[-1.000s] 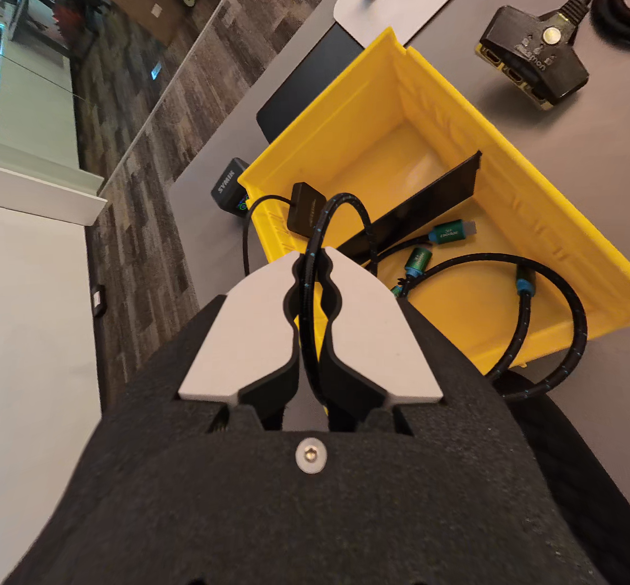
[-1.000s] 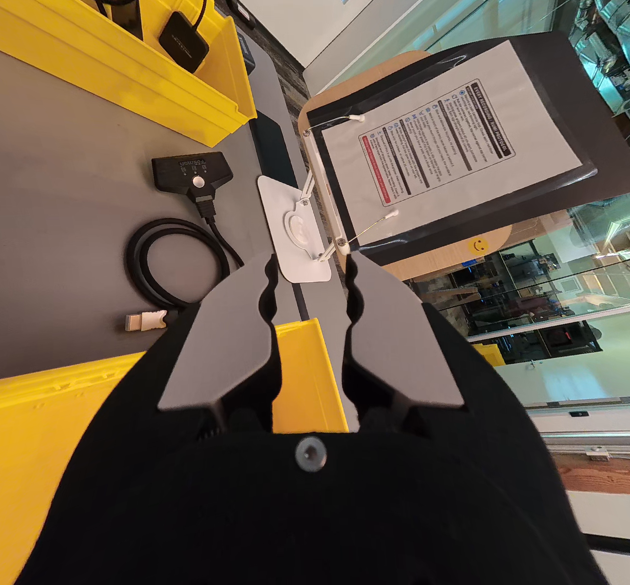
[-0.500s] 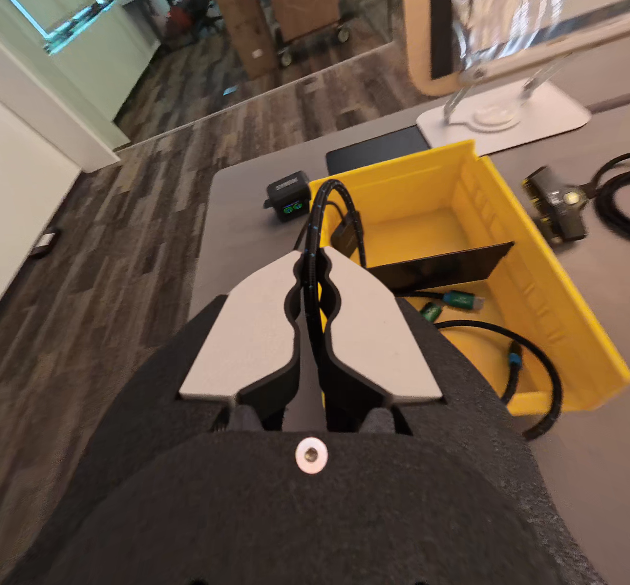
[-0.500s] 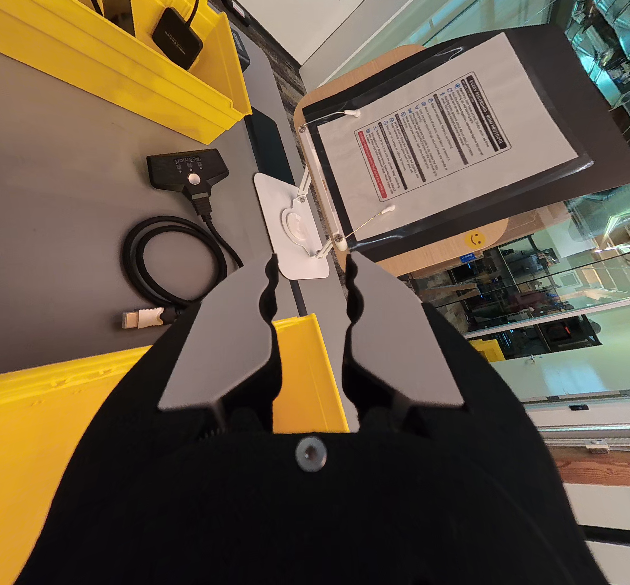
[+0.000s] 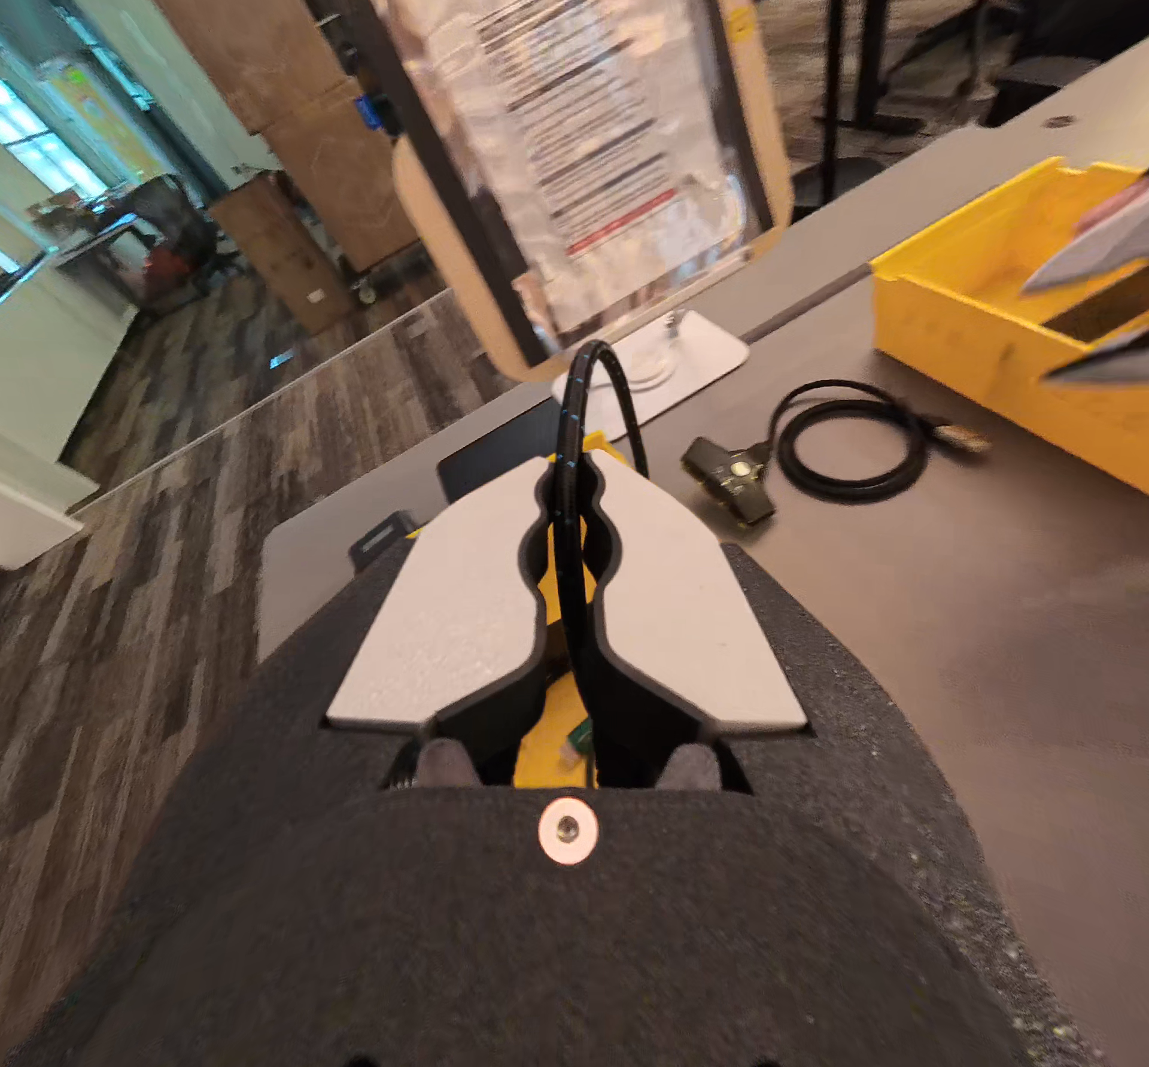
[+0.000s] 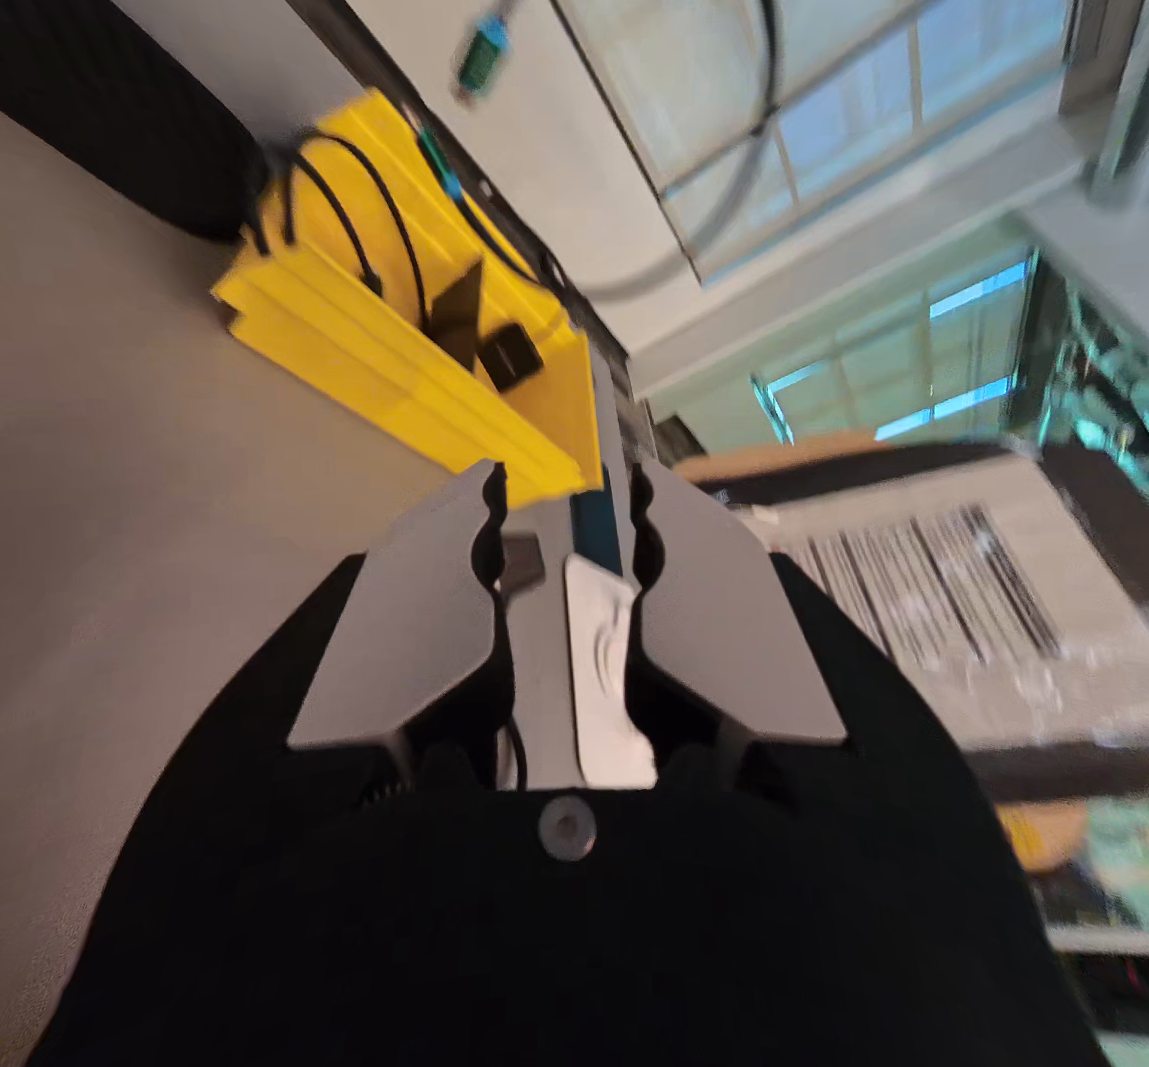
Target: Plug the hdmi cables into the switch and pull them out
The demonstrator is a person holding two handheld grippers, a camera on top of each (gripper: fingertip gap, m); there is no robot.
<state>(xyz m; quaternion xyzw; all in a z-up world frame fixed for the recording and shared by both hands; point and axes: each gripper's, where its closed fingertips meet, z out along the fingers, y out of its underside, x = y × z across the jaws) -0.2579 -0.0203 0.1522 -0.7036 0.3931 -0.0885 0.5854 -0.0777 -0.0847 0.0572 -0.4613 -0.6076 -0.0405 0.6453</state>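
Note:
My left gripper (image 5: 569, 477) is shut on a black braided HDMI cable (image 5: 590, 365), which loops up above the fingertips. It is raised over a yellow bin (image 5: 559, 720). In the right wrist view the cable's green plug (image 6: 482, 58) hangs in the air, blurred. The black HDMI switch (image 5: 730, 481) lies on the grey table to the right of my left gripper, with its own coiled black lead (image 5: 845, 440). My right gripper (image 6: 562, 471) is open and empty; its fingers (image 5: 1094, 254) show over the second yellow bin (image 5: 970, 316).
A sign on a stand (image 5: 578, 135) with a white base (image 5: 671, 365) stands at the table's back edge. The left yellow bin (image 6: 404, 353) holds thin black cables, a black divider and a small black box (image 6: 510, 356). Some 25 cm of space lies between my two pairs of fingers.
My left gripper has lifted the braided cable up out of the yellow bin and swung right towards the switch. My right gripper has tilted and moved, and is still open.

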